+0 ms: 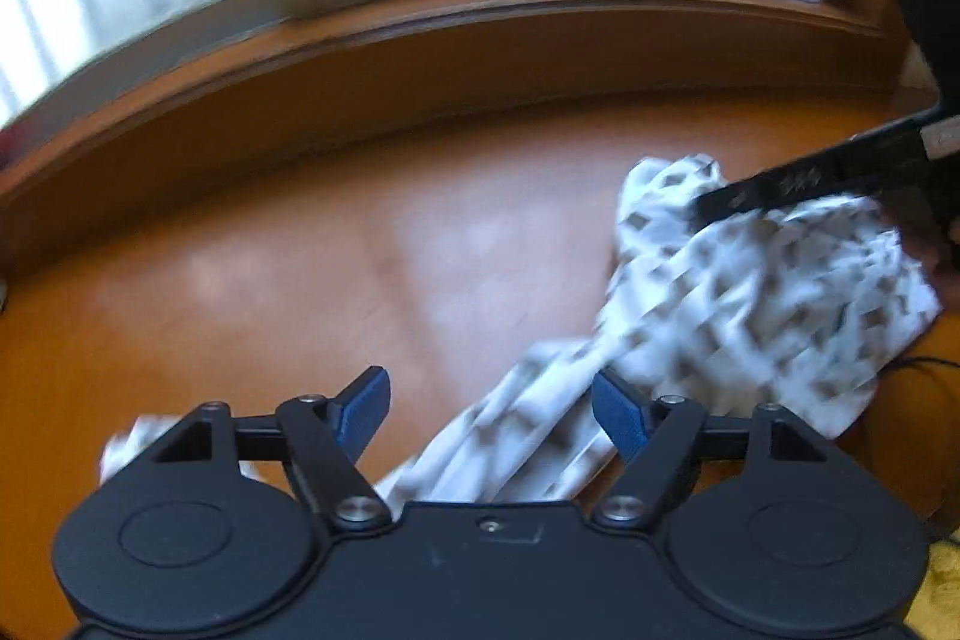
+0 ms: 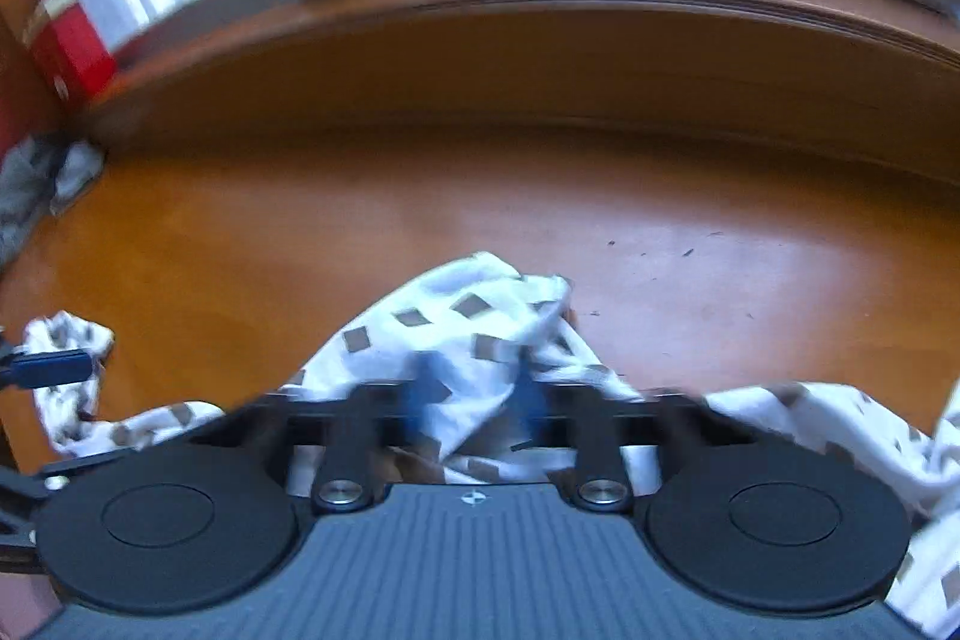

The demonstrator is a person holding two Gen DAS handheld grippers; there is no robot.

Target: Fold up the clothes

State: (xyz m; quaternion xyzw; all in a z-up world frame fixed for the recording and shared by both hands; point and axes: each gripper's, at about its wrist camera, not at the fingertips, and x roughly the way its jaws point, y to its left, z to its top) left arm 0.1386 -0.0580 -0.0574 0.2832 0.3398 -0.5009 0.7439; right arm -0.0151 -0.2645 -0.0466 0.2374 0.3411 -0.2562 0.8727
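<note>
on my left, the left gripper stands wide open with nothing pinched. a twisted band of the patterned garment runs up between its blue ribbed pads without touching either, and i judge i've lined it up so the jaws can close on that strand. ahead of it lies bare, glossy orange-brown wooden tabletop, and beyond that a raised wooden sill under frosted window panes. to its right the cloth bunches into a crumpled heap, thin and soft, white with small grey-brown diamonds. over there the right gripper looks closed down on a peak of that fabric; its pads are blurred, but the cloth tents up from between them. nothing is folded yet, as far as i can judge.
</note>
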